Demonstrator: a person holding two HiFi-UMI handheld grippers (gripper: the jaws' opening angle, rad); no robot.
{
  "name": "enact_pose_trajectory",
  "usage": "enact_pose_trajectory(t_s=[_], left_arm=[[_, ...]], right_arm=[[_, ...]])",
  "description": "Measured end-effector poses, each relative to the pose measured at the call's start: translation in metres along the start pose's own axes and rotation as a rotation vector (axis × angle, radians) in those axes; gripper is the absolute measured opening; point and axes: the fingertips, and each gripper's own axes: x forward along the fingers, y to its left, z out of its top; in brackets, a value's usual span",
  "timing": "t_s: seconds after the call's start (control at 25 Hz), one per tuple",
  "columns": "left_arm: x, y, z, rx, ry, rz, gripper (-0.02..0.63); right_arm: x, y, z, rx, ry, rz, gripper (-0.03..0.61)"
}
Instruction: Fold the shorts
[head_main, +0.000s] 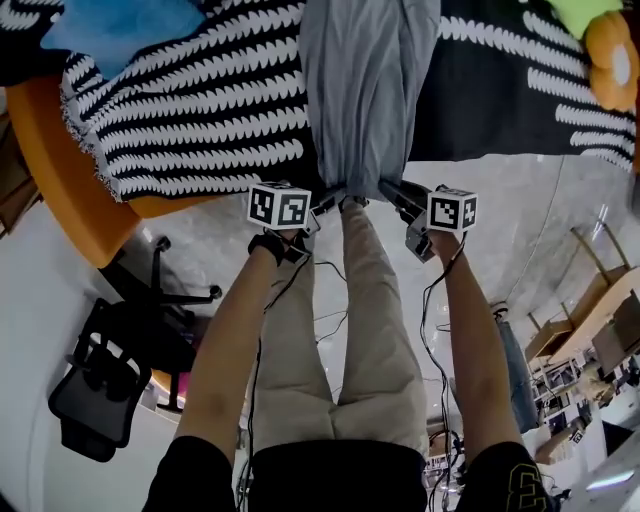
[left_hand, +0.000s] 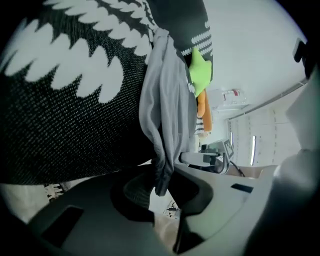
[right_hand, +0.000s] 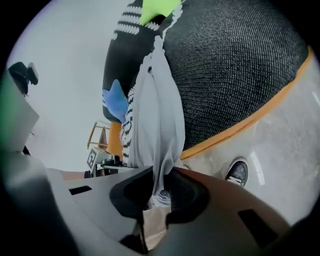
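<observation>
The grey shorts (head_main: 368, 90) lie on the black-and-white patterned cloth (head_main: 200, 110) that covers the orange-rimmed table (head_main: 60, 170). They run from the far edge of the head view back to the near edge, where both tools meet them. The left gripper (head_main: 325, 203) and the right gripper (head_main: 400, 195) sit side by side, and each is clamped narrowly on a gathered bit of the near hem. The main risk is probably the grip itself. In the left gripper view only a thin, rope-like bunch of fabric sits between the pads and its tip barely passes them, so a brisk lift or pull could slide it free. Either pinch may also hold fewer layers than intended, which would let the rest sag and skew the fold. With the two grippers so near each other, the hem is drawn narrow and could crease unevenly when carried over. The head view alone shows how the grippers stand to each other and how the shorts lie along the table, but it hides the pads. Each gripper view shows its own bite on the cloth. The right gripper view also takes in a shoe (right_hand: 236, 172) on the floor below the table rim.
</observation>
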Motion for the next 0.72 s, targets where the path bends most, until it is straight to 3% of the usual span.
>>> enact_pose_trajectory(t_s=[0.24, 0.44, 0.6, 0.72], left_arm=[[-0.052, -0.049, -0.021, -0.089, -0.006, -0.011, 0.064], [-0.099, -0.116, -0.017, -0.132, 0.007, -0.034, 0.064], [-0.126, -0.161, -0.029, -0.18, 0.048, -0.055, 0.064], [-0.137, -0.17, -0.048, -0.211, 0.105, -0.05, 0.064]], right_arm=[[-0.025, 0.06, -0.023, 0.02, -0.029, -0.007, 0.066], [-0.07, 0.139, -0.016, 0.069, -0.076, 0.068, 0.066], [-0.102, 0.179, -0.025, 0.121, -0.052, 0.063, 0.066], [-0.107, 0.189, -0.042, 0.193, -0.011, 0.05, 0.066]])
